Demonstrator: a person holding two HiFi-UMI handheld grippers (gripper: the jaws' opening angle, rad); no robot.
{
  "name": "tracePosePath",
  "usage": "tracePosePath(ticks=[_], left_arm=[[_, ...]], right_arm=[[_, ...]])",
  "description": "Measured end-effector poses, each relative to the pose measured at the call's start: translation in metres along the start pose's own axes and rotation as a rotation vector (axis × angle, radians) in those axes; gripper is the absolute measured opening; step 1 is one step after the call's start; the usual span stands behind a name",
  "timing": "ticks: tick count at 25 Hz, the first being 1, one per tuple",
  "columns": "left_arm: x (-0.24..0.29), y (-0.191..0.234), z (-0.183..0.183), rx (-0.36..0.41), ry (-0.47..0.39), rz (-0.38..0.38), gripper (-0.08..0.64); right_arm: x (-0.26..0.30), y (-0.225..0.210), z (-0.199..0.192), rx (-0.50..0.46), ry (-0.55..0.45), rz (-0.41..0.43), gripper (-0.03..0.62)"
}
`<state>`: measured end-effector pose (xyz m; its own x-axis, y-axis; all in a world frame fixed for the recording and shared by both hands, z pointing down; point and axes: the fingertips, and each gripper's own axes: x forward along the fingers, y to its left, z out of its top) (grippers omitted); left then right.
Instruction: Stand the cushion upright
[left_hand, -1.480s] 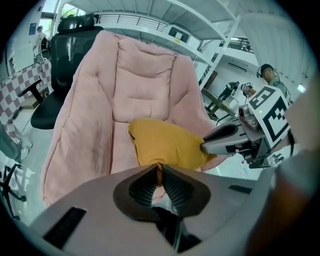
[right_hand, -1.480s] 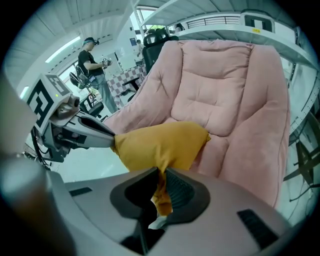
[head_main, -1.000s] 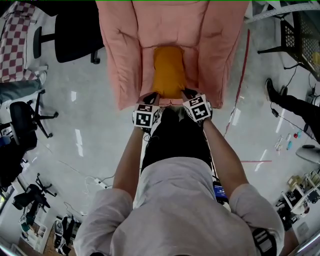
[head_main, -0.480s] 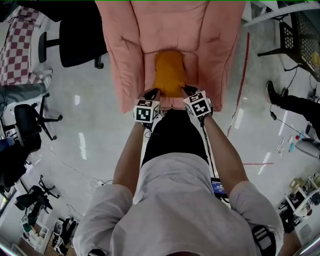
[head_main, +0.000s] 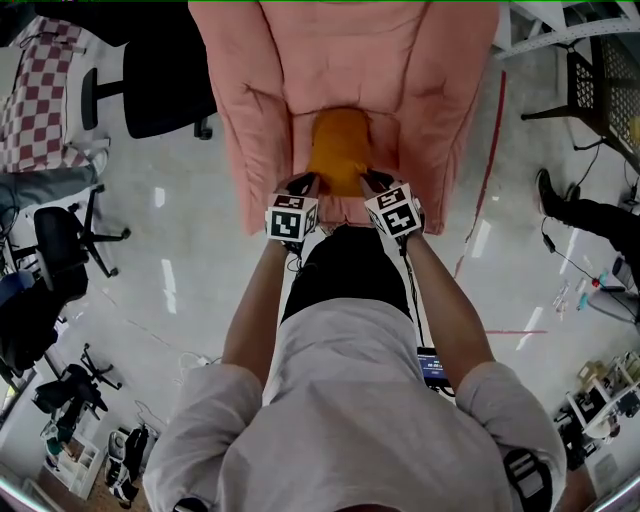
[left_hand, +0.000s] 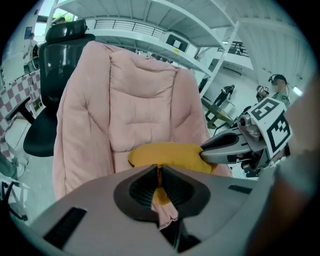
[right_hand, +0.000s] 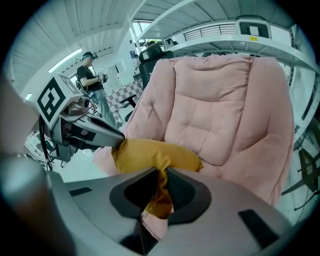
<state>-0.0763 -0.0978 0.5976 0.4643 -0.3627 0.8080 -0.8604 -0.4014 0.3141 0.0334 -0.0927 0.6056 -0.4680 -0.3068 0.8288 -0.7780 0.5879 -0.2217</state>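
Cushion (head_main: 338, 150) was sitting on the pink armchair (head_main: 250, 100) seat, held by its near corners. Pretty sure the left gripper (head_main: 303, 184) was pinching one tight, while the right gripper (head_main: 375, 181) had cushion fabric between jaws that were easing open.

This looks like a lab or test hall, not a home. The pale glossy floor (head_main: 180, 250) carries a red tape line (head_main: 487, 150) and loose cables (head_main: 190, 362), and black office chairs (head_main: 160, 80) stand about. White metal racking (left_hand: 150, 20) runs overhead, and another person (right_hand: 92, 75) stands farther back.
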Motion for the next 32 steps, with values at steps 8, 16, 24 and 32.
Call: tracePosePath(ticks=[8, 16, 24, 32], left_arm=[[0.004, 0.006, 0.027, 0.029, 0.004, 0.017, 0.038], [0.011, 0.016, 0.057, 0.043, -0.015, 0.038, 0.038], [0.019, 0.028, 0.087, 0.038, -0.046, 0.056, 0.038], [0.028, 0.034, 0.126, 0.046, -0.085, 0.065, 0.036]], right_arm=[[0.000, -0.015, 0.024, -0.008, -0.032, -0.004, 0.069], [0.002, -0.031, 0.051, -0.015, -0.071, -0.003, 0.071], [-0.003, -0.047, 0.083, -0.030, -0.139, 0.014, 0.077], [-0.047, -0.064, 0.087, -0.301, -0.136, -0.018, 0.101]])
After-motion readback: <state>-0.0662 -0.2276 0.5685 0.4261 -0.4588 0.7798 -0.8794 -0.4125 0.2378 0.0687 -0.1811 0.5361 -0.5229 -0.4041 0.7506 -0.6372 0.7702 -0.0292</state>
